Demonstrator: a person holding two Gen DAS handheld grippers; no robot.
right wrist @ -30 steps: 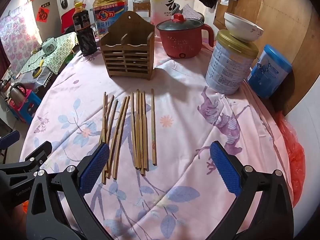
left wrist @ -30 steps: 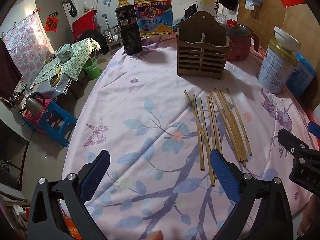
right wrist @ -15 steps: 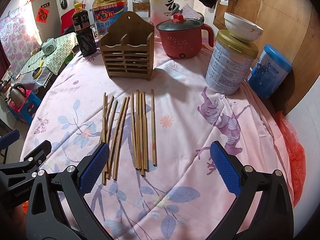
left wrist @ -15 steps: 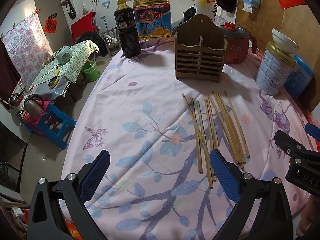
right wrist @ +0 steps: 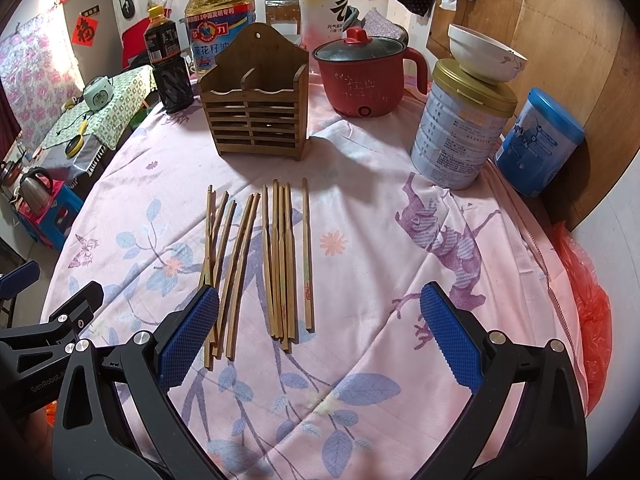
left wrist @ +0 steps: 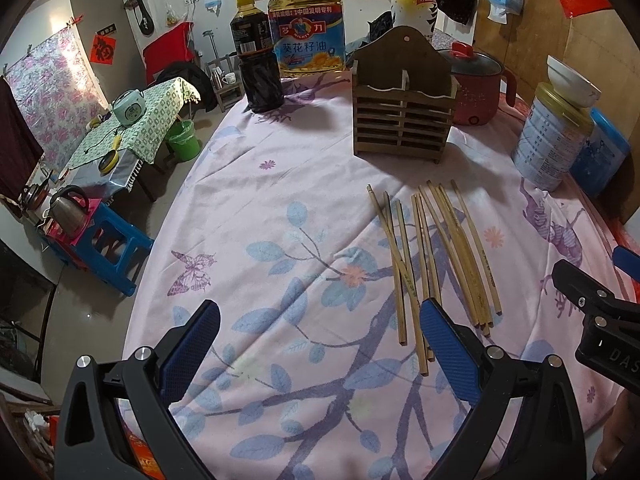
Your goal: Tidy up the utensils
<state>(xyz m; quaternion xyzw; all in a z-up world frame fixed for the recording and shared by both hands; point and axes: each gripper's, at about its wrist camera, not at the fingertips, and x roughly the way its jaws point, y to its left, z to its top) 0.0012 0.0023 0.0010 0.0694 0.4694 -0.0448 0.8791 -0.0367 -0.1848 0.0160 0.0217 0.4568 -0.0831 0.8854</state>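
Several bamboo chopsticks (left wrist: 436,256) (right wrist: 256,264) lie side by side on the pink floral tablecloth (left wrist: 280,216) (right wrist: 380,216). Behind them stands an empty wooden slatted utensil holder (left wrist: 402,120) (right wrist: 258,120). My left gripper (left wrist: 320,344) hovers open over the cloth, just left of the chopsticks' near ends, its right finger (left wrist: 448,352) over two of them. My right gripper (right wrist: 320,336) is open above the near ends of the chopsticks, with nothing between its fingers. Each gripper shows at the edge of the other's view.
At the back stand a dark sauce bottle (left wrist: 256,64), a large oil jug (left wrist: 306,32), a red electric pot (right wrist: 366,76), a tin (right wrist: 460,136) with a white bowl (right wrist: 486,54) on top, and a blue canister (right wrist: 536,144). The table edge drops off at left.
The left gripper has drawn back slightly, so the chopsticks and holder sit a little farther up its view. The right gripper has barely moved. Both stay open.
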